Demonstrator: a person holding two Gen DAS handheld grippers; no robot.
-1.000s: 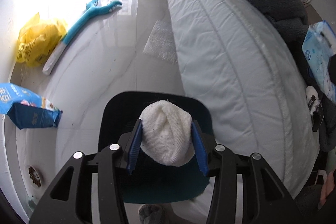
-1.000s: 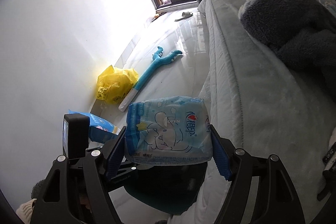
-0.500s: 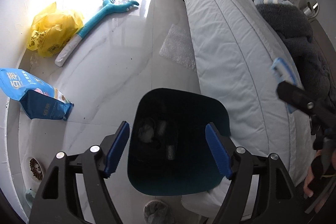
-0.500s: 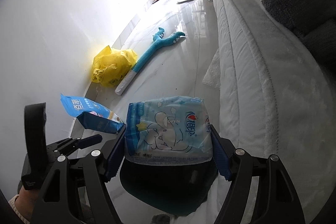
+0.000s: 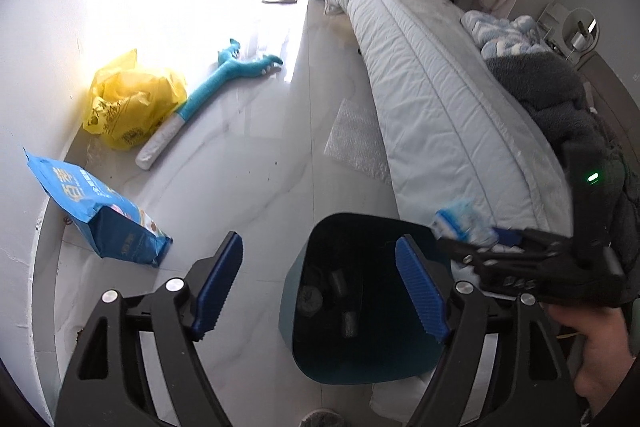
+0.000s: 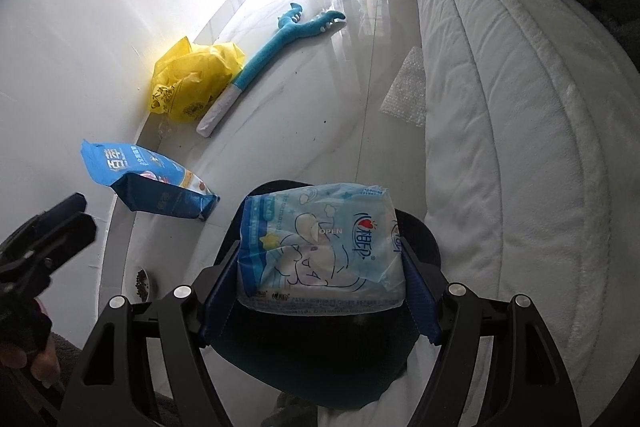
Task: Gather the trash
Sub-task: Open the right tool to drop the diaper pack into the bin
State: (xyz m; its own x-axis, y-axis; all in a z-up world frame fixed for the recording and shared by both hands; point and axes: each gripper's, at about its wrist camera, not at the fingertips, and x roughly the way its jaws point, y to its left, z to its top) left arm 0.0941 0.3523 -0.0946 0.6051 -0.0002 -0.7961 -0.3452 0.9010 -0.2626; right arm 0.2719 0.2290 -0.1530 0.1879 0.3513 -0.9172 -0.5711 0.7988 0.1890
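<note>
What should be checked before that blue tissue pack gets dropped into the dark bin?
1. Right gripper has a firm hold on the tissue pack: ok, pinched between both fingers.
2. Pack is over the bin opening: ok in the right wrist view; height above the rim cannot tell.
3. Left gripper is out of the drop path: cannot tell; it hangs open close to the bin.
4. Left gripper is empty: ok, nothing between its fingers.
5. Bin has room: ok, only a few items at the bottom.
6. Bin stands upright on the floor: ok.

Bin mouth [image 5: 352, 291] lies unblocked beneath both tools, hemmed by the bed [image 5: 440, 115] alongside
</note>
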